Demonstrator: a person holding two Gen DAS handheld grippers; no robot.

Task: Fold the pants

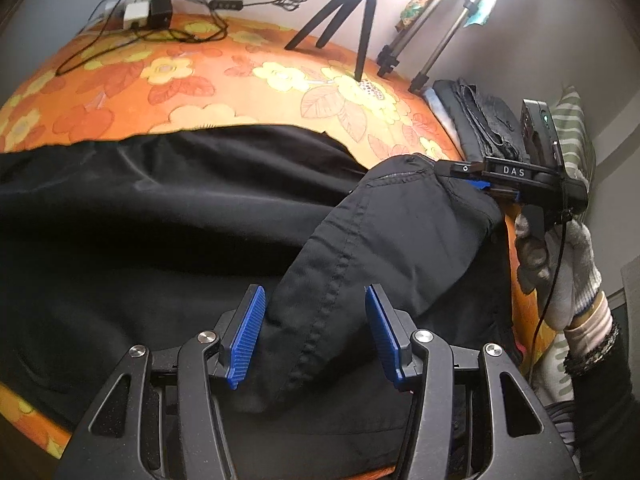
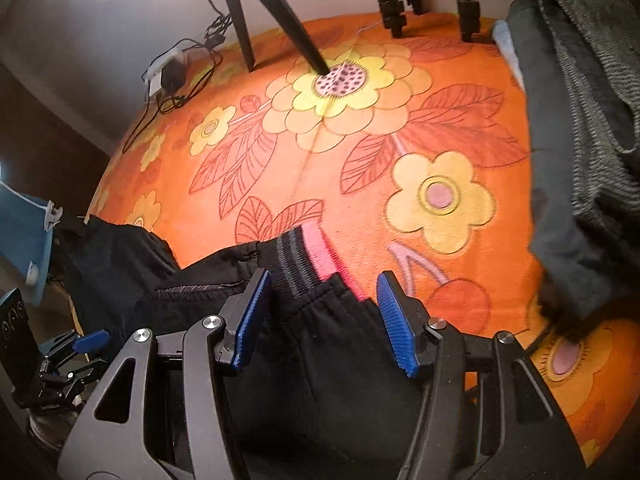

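Note:
Black pants (image 1: pixel 168 216) lie spread across a table under an orange flowered cloth (image 1: pixel 240 76). A folded flap of the pants (image 1: pixel 384 232) is raised above the rest and stretches between my two grippers. My left gripper (image 1: pixel 314 328) is shut on the near end of the flap, with a stitched seam running between its blue pads. In the left wrist view, my right gripper (image 1: pixel 478 188), held by a gloved hand (image 1: pixel 560 264), grips the far corner. In the right wrist view, the right gripper (image 2: pixel 324 316) is shut on the waistband (image 2: pixel 296 264), which has grey stripes and a pink lining.
A black tripod (image 1: pixel 352 16) and two metal stands (image 1: pixel 432 40) rise at the back of the table. Chargers and cables (image 1: pixel 148 16) lie at the back left. A pile of dark folded clothes (image 2: pixel 580 140) sits along the right edge.

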